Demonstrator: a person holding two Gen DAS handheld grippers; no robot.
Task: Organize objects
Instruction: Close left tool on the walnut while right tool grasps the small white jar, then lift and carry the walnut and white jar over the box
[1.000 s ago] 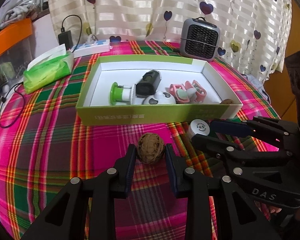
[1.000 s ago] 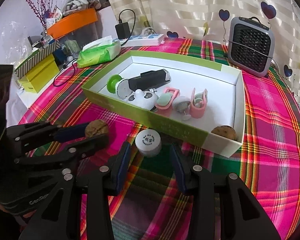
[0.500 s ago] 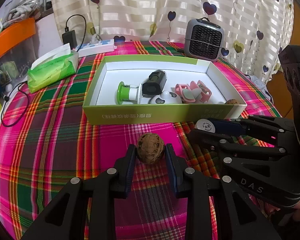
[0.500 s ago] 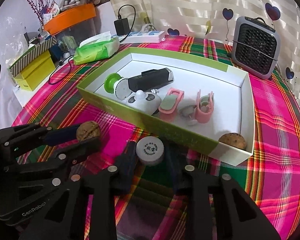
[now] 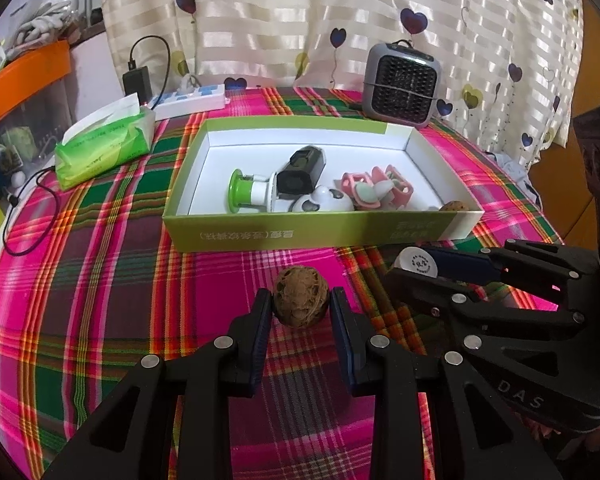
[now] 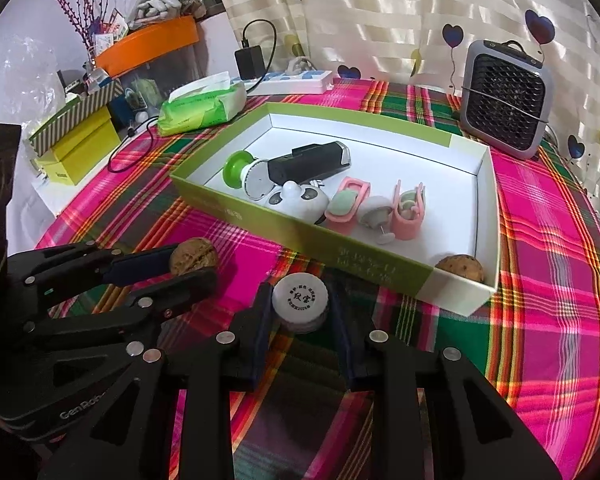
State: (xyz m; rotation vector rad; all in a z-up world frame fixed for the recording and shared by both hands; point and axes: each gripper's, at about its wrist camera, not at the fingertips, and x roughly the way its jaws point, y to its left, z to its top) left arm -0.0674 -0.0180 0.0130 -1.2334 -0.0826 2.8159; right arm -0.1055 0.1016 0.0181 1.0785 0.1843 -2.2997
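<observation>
A brown walnut [image 5: 300, 300] sits between the pads of my left gripper [image 5: 299, 309], which is shut on it just above the plaid cloth. From the right wrist the same walnut [image 6: 194, 256] shows at the left gripper's [image 6: 198, 270] tips. My right gripper [image 6: 300, 303] is shut on a small white round jar [image 6: 300, 296] with a printed lid; that jar [image 5: 418, 264] also shows in the left wrist view. Both stand just in front of the green open box [image 6: 340, 250], which holds a black device, a green-capped item, a panda toy, pink clips and a second walnut [image 6: 460, 268].
On the plaid tablecloth behind the box stand a grey heater [image 5: 400, 90], a white power strip [image 5: 192, 100] with a black charger, and a green tissue pack [image 5: 104, 148]. Yellow and striped boxes [image 6: 76, 140] sit off the table's left. A curtain hangs behind.
My right gripper's jaws have closed in onto the white jar. The left gripper keeps the walnut between its pads as before, and both views have shifted only slightly.
</observation>
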